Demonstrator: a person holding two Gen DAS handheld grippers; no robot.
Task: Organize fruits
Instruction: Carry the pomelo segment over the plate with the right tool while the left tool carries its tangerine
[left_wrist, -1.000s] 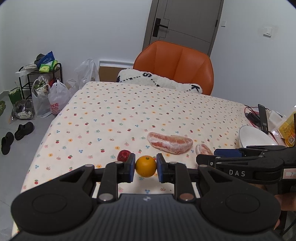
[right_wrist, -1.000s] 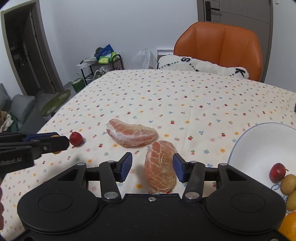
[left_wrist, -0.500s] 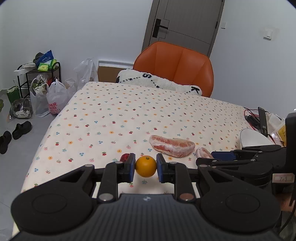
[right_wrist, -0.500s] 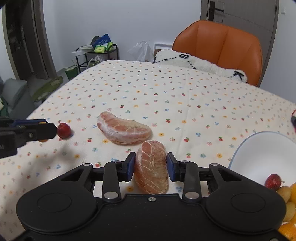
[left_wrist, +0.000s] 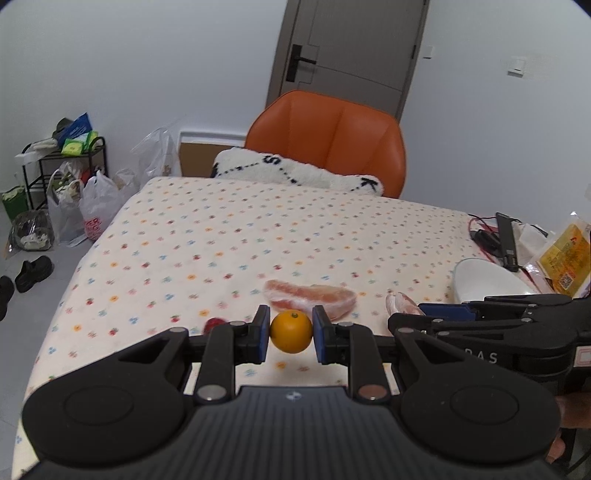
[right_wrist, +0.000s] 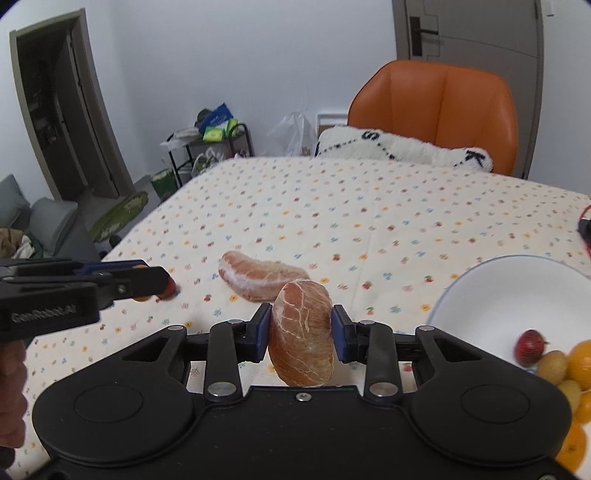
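Left gripper (left_wrist: 291, 332): pinching an orange (left_wrist: 291, 331) above the worktop (left_wrist: 229, 221). Right gripper (right_wrist: 301, 332): clamped on a pomelo wedge (right_wrist: 303, 338), lifted. Second wedge (right_wrist: 258, 277): on the cloth at 11 o'clock of it. Bowl (right_wrist: 491, 295): at 3 o'clock, fruit inside.

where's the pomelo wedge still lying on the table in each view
Left wrist view: the loose pomelo wedge lies on the tablecloth just beyond the orange held in the left gripper, slightly right of centre.
Right wrist view: it lies left of centre, just behind the pomelo piece held in the right gripper.
Shared landmark: the orange chair at the table's far end.
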